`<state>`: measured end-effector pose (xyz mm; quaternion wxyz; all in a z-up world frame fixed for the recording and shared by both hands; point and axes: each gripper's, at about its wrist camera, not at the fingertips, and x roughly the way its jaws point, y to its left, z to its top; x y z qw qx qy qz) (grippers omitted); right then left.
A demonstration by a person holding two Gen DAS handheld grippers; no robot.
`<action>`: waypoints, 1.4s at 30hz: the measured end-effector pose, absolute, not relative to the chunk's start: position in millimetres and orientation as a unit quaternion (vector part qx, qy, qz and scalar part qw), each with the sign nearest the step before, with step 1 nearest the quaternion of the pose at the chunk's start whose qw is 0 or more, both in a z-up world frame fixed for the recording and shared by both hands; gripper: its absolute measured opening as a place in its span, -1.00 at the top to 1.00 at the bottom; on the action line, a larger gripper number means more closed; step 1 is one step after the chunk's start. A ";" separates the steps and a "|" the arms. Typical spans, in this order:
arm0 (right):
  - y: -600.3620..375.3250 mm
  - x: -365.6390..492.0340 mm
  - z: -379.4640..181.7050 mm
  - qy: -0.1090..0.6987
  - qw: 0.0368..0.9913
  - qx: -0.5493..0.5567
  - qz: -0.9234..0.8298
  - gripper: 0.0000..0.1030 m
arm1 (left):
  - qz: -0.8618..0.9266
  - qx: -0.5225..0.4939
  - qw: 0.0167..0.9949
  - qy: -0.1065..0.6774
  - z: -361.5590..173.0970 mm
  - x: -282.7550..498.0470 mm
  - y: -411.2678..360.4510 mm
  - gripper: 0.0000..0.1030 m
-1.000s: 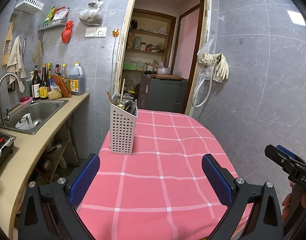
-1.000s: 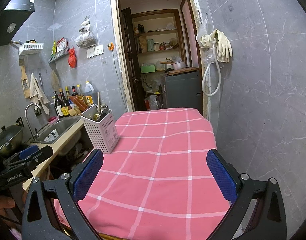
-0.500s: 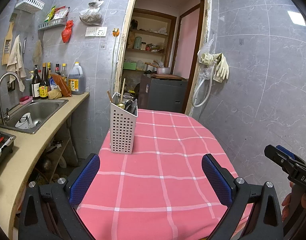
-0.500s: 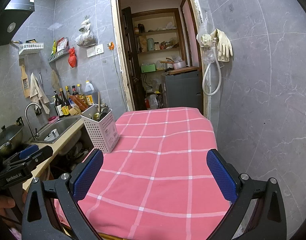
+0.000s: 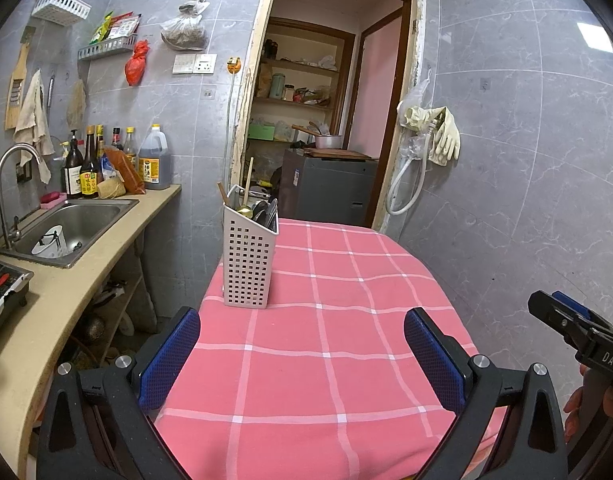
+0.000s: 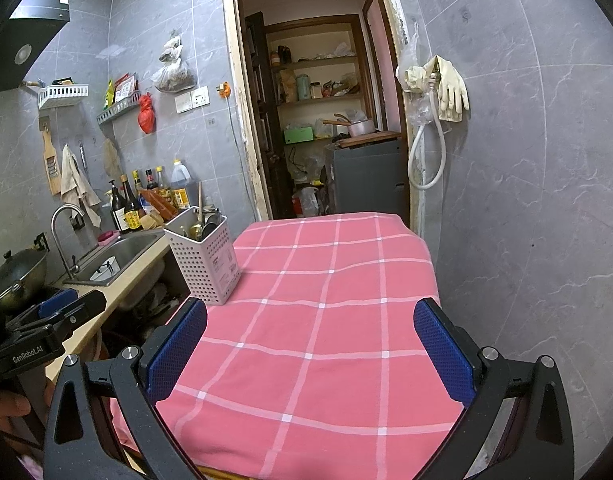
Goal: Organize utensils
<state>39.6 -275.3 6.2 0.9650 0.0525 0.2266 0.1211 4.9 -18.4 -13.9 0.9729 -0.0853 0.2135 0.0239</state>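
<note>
Both hand-held grippers are held low over the near end of the counter (image 5: 326, 360), which is covered by a pink checked cloth (image 6: 326, 320). The left hand-held gripper (image 5: 302, 354) is spread wide, nothing caught between its blue pads (image 5: 168, 360), only bare cloth seen in the gap. Same deal with the right hand-held gripper (image 6: 310, 348): fingers spread apart, nothing pinched, blue pads (image 6: 442, 354) well clear of everything.

The utensil holder (image 5: 250, 256), a white perforated caddy, is stood upright at the far left edge of the counter, well apart from both grippers. The utensils (image 5: 258, 208) are already stuck inside it: a wooden handle or two, something brass-coloured, and a few dark metal pieces poking above the rim. Which compartment each one is in can't really be told from here. The same holder (image 6: 204, 258) is seen in the right wrist view, off to the left of the right gripper.

Next to the table, a sink (image 5: 72, 220) with a curved tap is set into a beige worktop, with sauce bottles (image 5: 86, 168) lined up behind it. An open doorway (image 5: 318, 120) is seen beyond the counter.
</note>
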 end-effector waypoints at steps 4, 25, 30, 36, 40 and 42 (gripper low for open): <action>-275.1 39.9 6.6 0.226 0.965 0.053 0.121 -0.97 | 0.024 -0.085 0.973 0.213 -14.0 4.5 -18.8 -0.99; -273.2 39.0 8.0 0.227 0.965 0.052 0.121 -0.97 | 0.023 -0.084 0.973 0.212 -14.1 3.4 -17.6 -0.99; -270.1 35.1 6.1 0.227 0.965 0.049 0.122 -0.97 | 0.045 -0.074 0.974 0.210 -13.1 1.6 -17.1 -0.99; -269.4 35.0 6.5 0.228 0.965 0.050 0.122 -0.97 | 0.055 -0.058 0.974 0.212 -11.4 2.4 -21.9 -0.99; -266.5 27.9 4.5 0.229 0.964 0.048 0.124 -0.97 | 0.048 -0.049 0.974 0.215 -11.3 3.3 -27.1 -0.99; -265.1 26.5 3.5 0.230 0.964 0.047 0.124 -0.97 | 0.044 -0.049 0.974 0.217 -11.7 3.7 -27.4 -0.99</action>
